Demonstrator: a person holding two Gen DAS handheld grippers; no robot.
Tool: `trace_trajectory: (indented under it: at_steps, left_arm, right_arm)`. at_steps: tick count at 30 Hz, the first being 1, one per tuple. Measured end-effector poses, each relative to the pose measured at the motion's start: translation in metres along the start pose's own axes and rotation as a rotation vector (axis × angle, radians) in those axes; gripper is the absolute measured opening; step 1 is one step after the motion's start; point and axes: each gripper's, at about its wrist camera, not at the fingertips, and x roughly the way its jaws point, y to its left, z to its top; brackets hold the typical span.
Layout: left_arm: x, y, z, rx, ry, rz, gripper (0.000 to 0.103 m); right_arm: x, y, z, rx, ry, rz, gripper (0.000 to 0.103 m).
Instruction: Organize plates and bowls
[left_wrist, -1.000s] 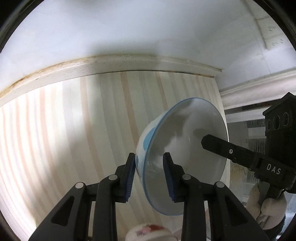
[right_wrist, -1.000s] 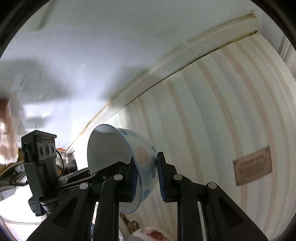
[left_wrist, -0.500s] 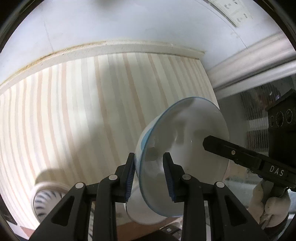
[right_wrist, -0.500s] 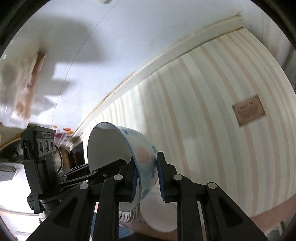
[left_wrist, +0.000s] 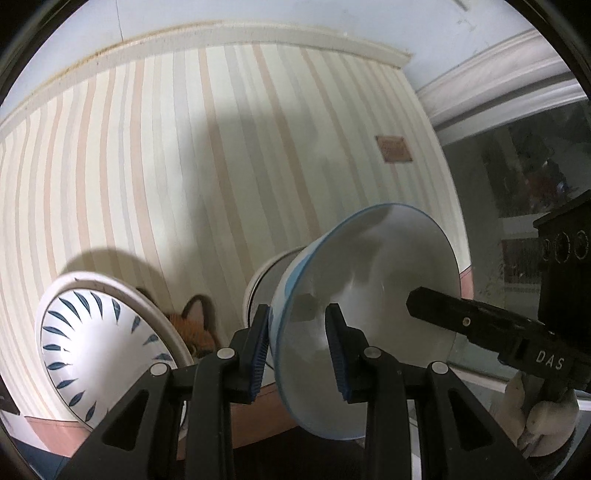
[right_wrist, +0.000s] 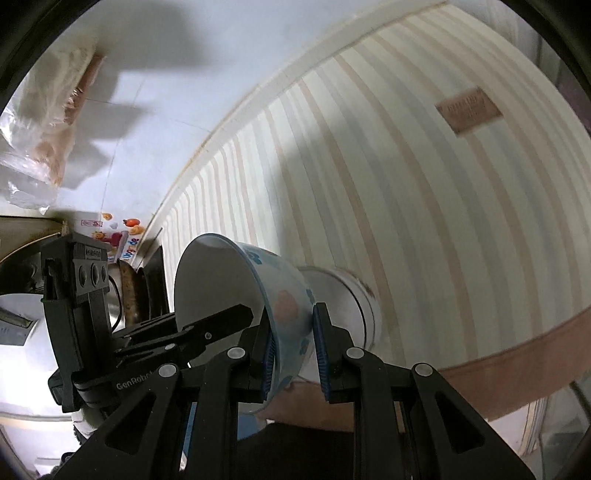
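Both grippers hold one blue-rimmed bowl with a white inside and pastel spots outside, lifted and tipped on its side. My left gripper is shut on its rim. My right gripper is shut on the opposite rim; its finger shows in the left wrist view. Behind the bowl stands a white bowl. A white plate with blue dashes lies at the lower left.
A striped cream and pink tablecloth with a brown label covers the table. An orange fox figure sits between plate and white bowl. A glass window is at the right. A metal pot is at the left.
Both grippers have tilted down with the bowl held between them. The tabletop, the dashed plate, the white bowl and the label have come into view.
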Motion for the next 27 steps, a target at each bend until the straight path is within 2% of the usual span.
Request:
trace_trajectory:
  at_steps: [3,10,27]
  left_arm:
    - [0.003,0.005,-0.013,0.009,0.022,0.016,0.027]
    - [0.023,0.007,-0.015,0.011,0.060,0.052,0.027]
    - [0.058,-0.006,-0.002,0.055,0.111,0.109,0.027]
  right_arm:
    - [0.007,-0.008,-0.010,0.017,0.021,-0.005,0.021]
    - [0.024,-0.018,-0.017,0.041,0.060,-0.018,0.021]
    - [0.034,-0.021,-0.011,0.043,0.087,-0.083,0.023]
